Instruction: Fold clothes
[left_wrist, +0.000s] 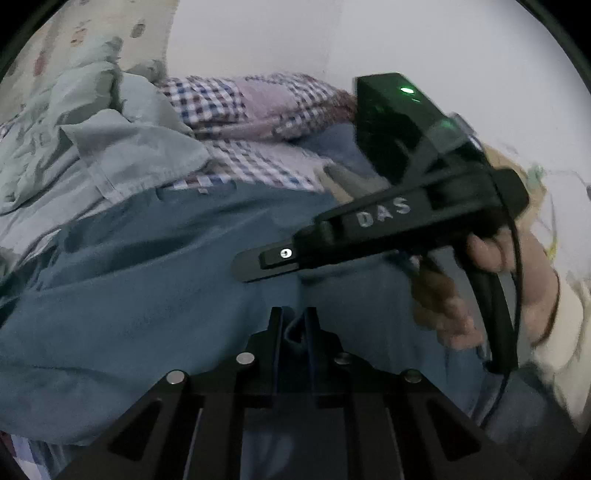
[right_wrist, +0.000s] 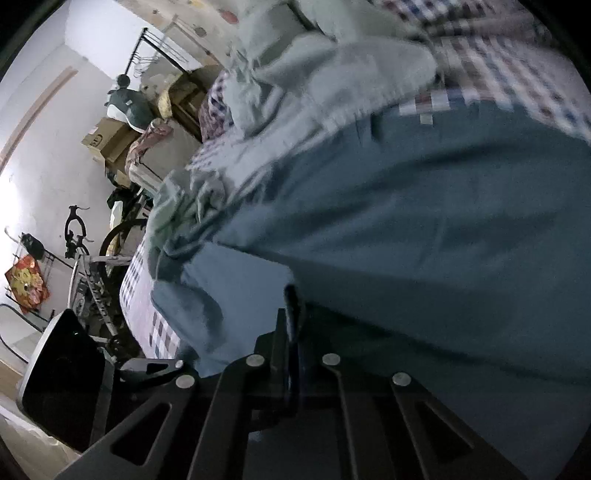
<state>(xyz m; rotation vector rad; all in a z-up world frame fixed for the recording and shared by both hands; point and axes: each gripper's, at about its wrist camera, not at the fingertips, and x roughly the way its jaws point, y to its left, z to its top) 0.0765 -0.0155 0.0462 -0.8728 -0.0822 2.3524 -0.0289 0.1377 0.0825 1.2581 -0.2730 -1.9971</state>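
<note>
Both tools have pinched the teal garment (left_wrist: 155, 280): the left tool (left_wrist: 294, 325) has its fingers nearly together with a fold of cloth caught between them, and the right tool (right_wrist: 293, 314) is clamped tight on an edge. The garment is spread over the checked bedsheet (left_wrist: 258, 162), with a pale green shirt (left_wrist: 110, 147) crumpled at its far left.

left gripper (left_wrist: 293, 325): matte black, two slim fingers (left_wrist: 275, 332) on a plate with four round silver screws (left_wrist: 245, 358) and triangular cut-outs. right gripper (right_wrist: 291, 317): same build; its black body carries white "das" lettering (left_wrist: 382, 212), a green indicator light (left_wrist: 407, 89) at 1 o'clock, black cable (left_wrist: 515, 295). hand (left_wrist: 491, 280) with a cream sleeve (left_wrist: 565, 332).
</note>
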